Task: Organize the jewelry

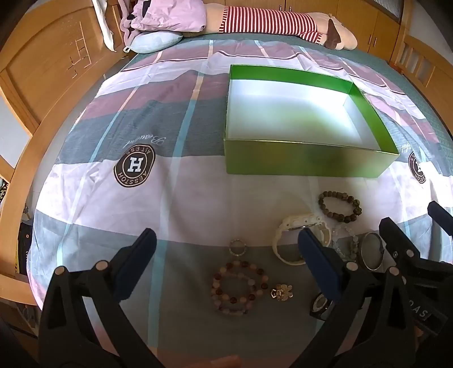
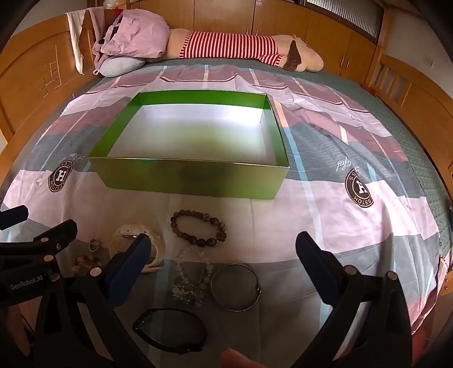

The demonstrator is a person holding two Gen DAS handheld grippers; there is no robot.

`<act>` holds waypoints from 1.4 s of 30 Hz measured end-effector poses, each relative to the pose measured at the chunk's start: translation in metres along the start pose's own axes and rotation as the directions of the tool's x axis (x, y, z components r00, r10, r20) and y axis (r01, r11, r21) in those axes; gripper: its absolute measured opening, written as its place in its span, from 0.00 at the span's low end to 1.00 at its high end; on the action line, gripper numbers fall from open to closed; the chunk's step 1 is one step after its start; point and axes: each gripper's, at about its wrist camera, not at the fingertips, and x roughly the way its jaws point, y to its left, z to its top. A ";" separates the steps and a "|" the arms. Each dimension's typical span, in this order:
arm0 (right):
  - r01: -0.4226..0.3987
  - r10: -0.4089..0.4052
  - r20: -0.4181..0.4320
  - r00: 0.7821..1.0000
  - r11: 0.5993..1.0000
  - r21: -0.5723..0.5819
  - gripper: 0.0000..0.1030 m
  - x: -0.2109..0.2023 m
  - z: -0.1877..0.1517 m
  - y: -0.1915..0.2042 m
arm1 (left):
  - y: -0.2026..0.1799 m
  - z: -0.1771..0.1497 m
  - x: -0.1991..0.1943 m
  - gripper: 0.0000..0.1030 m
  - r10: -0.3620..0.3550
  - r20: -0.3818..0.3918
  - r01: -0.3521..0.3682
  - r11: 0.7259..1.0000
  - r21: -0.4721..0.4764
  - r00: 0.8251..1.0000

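An empty green box [image 1: 297,165] [image 2: 187,181] with a white floor sits on the bedspread. In front of it lie a dark bead bracelet [image 1: 339,206] [image 2: 198,229], a white watch [image 1: 300,223] [image 2: 127,232], a crystal bracelet [image 2: 189,283], a silver bangle [image 1: 371,252] [image 2: 235,286], a black band [image 2: 170,314], a pink bead bracelet [image 1: 240,286], a small ring [image 1: 237,246] and a gold brooch [image 1: 281,293]. My left gripper [image 1: 226,237] [image 2: 42,219] hangs open above the pink beads. My right gripper [image 2: 223,239] [image 1: 413,218] hangs open above the bangle and crystal bracelet. Neither holds anything.
A striped plush toy [image 2: 235,45] and pink pillows [image 2: 133,34] lie along the far side of the bed. A wooden bed frame [image 1: 42,70] curves around the left, with wardrobes [image 2: 325,25] behind. Patterned sheet [image 1: 113,198] spreads left of the jewelry.
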 end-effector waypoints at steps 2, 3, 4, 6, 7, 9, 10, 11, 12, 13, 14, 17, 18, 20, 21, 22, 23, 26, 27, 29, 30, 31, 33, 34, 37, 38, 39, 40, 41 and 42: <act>-0.001 0.001 -0.001 1.000 1.000 -0.001 0.99 0.000 0.000 0.001 | 0.002 0.000 0.000 0.98 0.002 0.001 -0.002 1.000 0.002 1.000; -0.002 0.002 -0.003 1.000 1.000 -0.001 0.99 0.001 0.000 0.000 | 0.003 0.000 0.000 0.98 0.001 0.001 -0.001 1.000 0.002 1.000; -0.003 0.003 -0.003 1.000 1.000 -0.001 0.99 0.001 0.000 0.000 | -0.004 0.000 -0.001 0.98 0.003 -0.002 -0.003 1.000 -0.007 1.000; -0.005 0.005 -0.003 1.000 1.000 -0.001 0.99 0.001 0.000 0.000 | -0.005 -0.001 0.000 0.98 0.005 -0.003 -0.005 1.000 -0.009 1.000; -0.004 0.004 -0.002 1.000 1.000 -0.001 0.99 0.001 0.000 0.001 | -0.005 -0.001 0.000 0.98 0.006 -0.003 -0.006 1.000 -0.008 1.000; -0.002 0.002 -0.003 1.000 1.000 -0.003 0.99 0.001 0.000 0.001 | -0.005 -0.001 0.000 0.98 0.008 -0.004 -0.008 1.000 -0.008 1.000; -0.003 0.003 -0.003 1.000 1.000 -0.001 0.99 0.001 0.000 0.001 | -0.005 -0.001 0.000 0.98 0.009 -0.005 -0.009 1.000 -0.007 1.000; -0.005 0.005 -0.003 1.000 1.000 0.000 0.99 0.001 0.000 0.000 | -0.005 -0.001 0.000 0.98 0.009 -0.006 -0.009 1.000 -0.007 1.000; -0.006 0.006 -0.003 1.000 1.000 -0.001 0.99 0.001 0.000 0.001 | -0.005 -0.001 0.000 0.98 0.009 -0.007 -0.009 1.000 -0.007 1.000; -0.006 0.006 -0.003 1.000 1.000 -0.002 0.99 0.001 0.000 0.001 | -0.005 -0.001 0.000 0.98 0.010 -0.007 -0.010 1.000 -0.007 1.000; -0.007 0.007 -0.002 1.000 1.000 -0.002 0.99 0.001 -0.001 0.001 | -0.005 -0.001 0.000 0.98 0.010 -0.006 -0.010 1.000 -0.007 1.000; -0.007 0.007 -0.004 1.000 1.000 -0.001 0.99 0.001 -0.001 0.001 | -0.005 -0.001 0.000 0.98 0.010 -0.007 -0.010 1.000 -0.007 1.000; -0.007 0.007 -0.005 1.000 1.000 -0.001 0.99 0.002 -0.001 0.001 | -0.005 -0.001 0.001 0.98 0.011 -0.009 -0.011 1.000 -0.007 1.000; -0.008 0.008 -0.006 1.000 1.000 -0.001 0.99 0.001 -0.001 0.001 | -0.005 -0.002 0.001 0.98 0.012 -0.013 -0.012 1.000 -0.008 1.000; -0.008 0.008 -0.006 1.000 1.000 -0.003 0.99 0.001 -0.001 0.002 | -0.005 -0.002 0.001 0.98 0.012 -0.013 -0.012 1.000 -0.008 1.000; -0.009 0.009 -0.006 1.000 1.000 -0.004 0.99 0.001 -0.001 0.002 | -0.005 -0.002 0.001 0.98 0.013 -0.013 -0.013 1.000 -0.008 1.000; -0.010 0.010 -0.005 1.000 1.000 -0.003 0.99 0.001 -0.001 0.002 | -0.005 -0.002 0.001 0.98 0.013 -0.011 -0.013 1.000 -0.009 1.000; -0.010 0.010 -0.006 1.000 1.000 -0.004 0.99 0.001 -0.001 0.002 | -0.005 -0.002 0.002 0.98 0.014 -0.013 -0.014 1.000 -0.009 1.000; -0.010 0.010 -0.006 1.000 1.000 -0.004 0.99 0.001 -0.001 0.002 | -0.005 -0.002 0.002 0.98 0.014 -0.013 -0.014 1.000 -0.009 1.000; -0.010 0.010 -0.005 1.000 1.000 -0.003 0.99 0.001 -0.001 0.002 | -0.005 -0.002 0.002 0.98 0.014 -0.013 -0.014 1.000 -0.009 1.000; -0.010 0.010 -0.005 1.000 1.000 -0.004 0.99 0.001 -0.001 0.002 | -0.005 -0.002 0.002 0.98 0.014 -0.013 -0.014 1.000 -0.009 1.000; -0.010 0.010 -0.005 1.000 1.000 -0.003 0.99 0.001 -0.001 0.002 | -0.005 -0.002 0.002 0.98 0.014 -0.013 -0.014 1.000 -0.009 1.000; -0.010 0.010 -0.006 1.000 1.000 -0.004 0.99 0.001 -0.001 0.002 | -0.005 -0.003 0.002 0.98 0.014 -0.014 -0.014 1.000 -0.009 1.000; -0.010 0.010 -0.006 1.000 1.000 -0.004 0.99 0.001 -0.001 0.002 | -0.005 -0.003 0.002 0.98 0.014 -0.014 -0.014 1.000 -0.009 1.000; -0.010 0.010 -0.006 1.000 1.000 -0.003 0.99 0.001 -0.001 0.002 | -0.005 -0.003 0.002 0.98 0.014 -0.014 -0.014 1.000 -0.009 1.000; -0.010 0.010 -0.005 1.000 1.000 -0.003 0.99 0.001 -0.001 0.002 | -0.005 -0.003 0.002 0.98 0.014 -0.014 -0.015 1.000 -0.008 1.000; -0.010 0.010 -0.005 1.000 1.000 -0.003 0.99 0.001 -0.001 0.002 | -0.005 -0.003 0.002 0.98 0.015 -0.014 -0.015 1.000 -0.008 1.000; -0.010 0.010 -0.005 1.000 1.000 -0.003 0.99 0.001 -0.001 0.002 | -0.005 -0.003 0.002 0.98 0.016 -0.014 -0.016 1.000 -0.008 1.000; -0.009 0.009 -0.005 1.000 1.000 -0.003 0.99 0.001 -0.001 0.002 | -0.005 -0.002 0.002 0.98 0.015 -0.014 -0.015 1.000 -0.008 1.000; -0.009 0.009 -0.005 1.000 1.000 -0.003 0.99 0.001 -0.001 0.002 | -0.005 -0.003 0.002 0.98 0.015 -0.015 -0.015 1.000 -0.008 1.000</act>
